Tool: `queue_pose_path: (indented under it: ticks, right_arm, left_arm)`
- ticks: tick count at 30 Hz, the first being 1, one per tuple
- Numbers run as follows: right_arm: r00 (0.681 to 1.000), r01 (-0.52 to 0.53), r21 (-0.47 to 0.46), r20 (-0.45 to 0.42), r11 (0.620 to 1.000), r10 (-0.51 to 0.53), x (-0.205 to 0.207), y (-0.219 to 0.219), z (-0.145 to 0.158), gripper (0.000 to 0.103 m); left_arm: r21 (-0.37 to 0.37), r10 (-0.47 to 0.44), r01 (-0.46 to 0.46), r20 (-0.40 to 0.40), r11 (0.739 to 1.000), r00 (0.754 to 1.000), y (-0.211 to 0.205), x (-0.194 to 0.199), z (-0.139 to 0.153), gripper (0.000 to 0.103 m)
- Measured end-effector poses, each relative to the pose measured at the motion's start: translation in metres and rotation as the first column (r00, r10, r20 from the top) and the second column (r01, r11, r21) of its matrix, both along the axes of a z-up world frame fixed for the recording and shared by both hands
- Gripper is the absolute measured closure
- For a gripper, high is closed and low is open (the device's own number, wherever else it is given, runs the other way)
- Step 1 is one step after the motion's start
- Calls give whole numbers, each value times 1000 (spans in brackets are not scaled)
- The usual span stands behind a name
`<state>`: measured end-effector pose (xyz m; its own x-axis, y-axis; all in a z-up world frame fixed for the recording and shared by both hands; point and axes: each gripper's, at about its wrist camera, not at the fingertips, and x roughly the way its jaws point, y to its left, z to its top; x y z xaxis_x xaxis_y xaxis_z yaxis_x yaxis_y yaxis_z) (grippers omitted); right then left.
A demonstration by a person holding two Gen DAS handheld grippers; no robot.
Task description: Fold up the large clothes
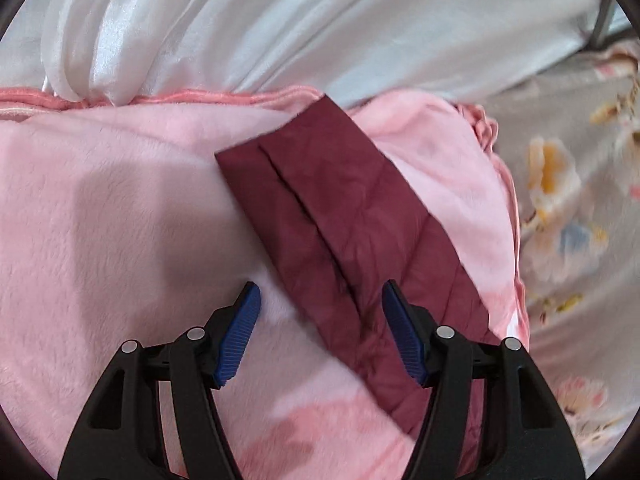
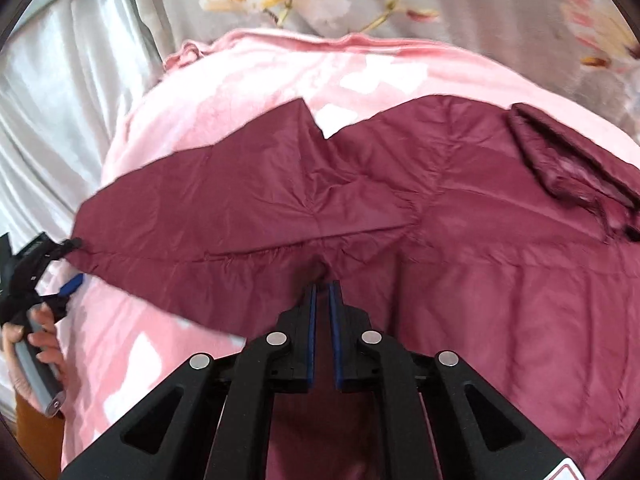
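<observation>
A maroon padded jacket (image 2: 460, 240) lies spread on a pink fleece blanket (image 2: 248, 80), one sleeve (image 2: 180, 200) stretched out to the left. Its hood or collar (image 2: 568, 168) is bunched at the far right. My right gripper (image 2: 323, 286) sits near the jacket's middle with its jaws nearly together, pinching a small pucker of the maroon fabric at the tips. My left gripper (image 1: 320, 300) is open just above that sleeve (image 1: 340, 216), which runs diagonally under its right finger without being pinched. In the right wrist view a hand (image 2: 36, 344) holds the left gripper (image 2: 74, 264) by the sleeve's end.
White satin cloth (image 1: 240, 20) hangs along the blanket's far edge. A grey floral bedsheet (image 1: 580, 200) lies beyond the blanket's ruffled hem. A metal frame bar (image 1: 604, 20) shows in the upper right corner.
</observation>
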<state>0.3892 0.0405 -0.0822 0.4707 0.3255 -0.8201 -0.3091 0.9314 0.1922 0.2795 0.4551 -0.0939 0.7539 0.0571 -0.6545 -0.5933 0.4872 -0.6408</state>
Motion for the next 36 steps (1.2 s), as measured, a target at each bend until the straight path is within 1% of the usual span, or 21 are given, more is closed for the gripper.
queue_pose_path:
  ticks: [2, 4, 6, 8, 10, 14, 17, 18, 20, 21, 23, 24, 25, 27, 28, 30, 31, 32, 33, 34, 36]
  right_arm:
    - [1000, 6, -14, -15, 1000, -6, 5, 4, -9, 98]
    - [1000, 5, -16, -7, 1000, -5, 5, 5, -14, 98]
    - [1000, -2, -28, 6, 1000, 2, 3, 8, -15, 98]
    - [1000, -11, -34, 18, 999, 11, 2, 8, -16, 98]
    - [1000, -11, -24, 20, 1000, 11, 1, 6, -17, 98]
    - [1000, -8, -27, 25, 1000, 9, 1, 6, -17, 98]
    - [1000, -5, -31, 27, 1000, 5, 1, 7, -17, 99]
    - [1000, -6, -30, 26, 1000, 6, 1, 7, -17, 99]
    - [1000, -12, -19, 15, 1000, 12, 2, 5, -16, 99]
    - [1000, -6, -2, 3, 1000, 6, 1, 1, -13, 99]
    - [1000, 10, 59, 11, 998, -11, -9, -14, 0, 99]
    - [999, 16, 95, 33, 995, -20, -19, -26, 11, 99]
    - [998, 23, 117, 48, 993, -28, -27, -36, 19, 99]
    - [995, 46, 159, 83, 986, -59, -49, -66, 36, 99]
    - [991, 69, 166, 106, 984, -87, -64, -87, 45, 99]
    - [982, 115, 170, 128, 979, -138, -85, -121, 54, 95]
    - [974, 153, 179, 137, 972, -179, -99, -148, 59, 94]
    - [968, 181, 184, 141, 966, -208, -109, -165, 62, 93]
    - [961, 206, 186, 147, 961, -235, -118, -180, 65, 93]
    - [948, 250, 185, 155, 950, -279, -130, -204, 68, 93]
    - [931, 298, 184, 162, 937, -328, -145, -231, 72, 90]
  left_arm:
    - [12, 3, -3, 15, 1000, 1000, -1, 5, 0, 43]
    - [9, 0, 0, 25, 1000, 1000, 6, 8, 2, 56]
    - [-13, -23, 23, 38, 1000, 999, 6, 12, 2, 87]
    - [-22, -39, 40, 57, 999, 998, 8, 17, 5, 98]
    - [13, -57, 56, 91, 998, 994, 0, 19, 20, 101]
    - [120, -130, 109, 185, 987, 974, -27, 13, 73, 102]
    - [207, -224, 170, 275, 963, 935, -60, 11, 130, 102]
    - [244, -275, 204, 309, 948, 910, -77, 10, 156, 102]
    - [284, -344, 253, 342, 925, 874, -102, 12, 186, 103]
    - [316, -396, 290, 356, 903, 846, -123, 14, 207, 103]
    - [361, -472, 343, 372, 867, 800, -155, 16, 234, 103]
    - [388, -514, 372, 377, 843, 771, -175, 18, 249, 103]
    - [417, -563, 408, 377, 812, 735, -200, 20, 265, 103]
    - [449, -627, 460, 366, 766, 688, -236, 24, 280, 102]
    - [460, -655, 484, 359, 744, 666, -254, 25, 285, 102]
    - [476, -717, 546, 341, 689, 607, -298, 29, 287, 102]
    - [479, -736, 566, 336, 671, 588, -312, 27, 285, 102]
    - [479, -757, 591, 327, 649, 566, -328, 27, 280, 102]
    - [476, -784, 626, 313, 618, 536, -354, 26, 273, 102]
    - [466, -804, 657, 299, 593, 514, -373, 27, 264, 102]
    - [448, -839, 710, 257, 544, 480, -410, 30, 241, 102]
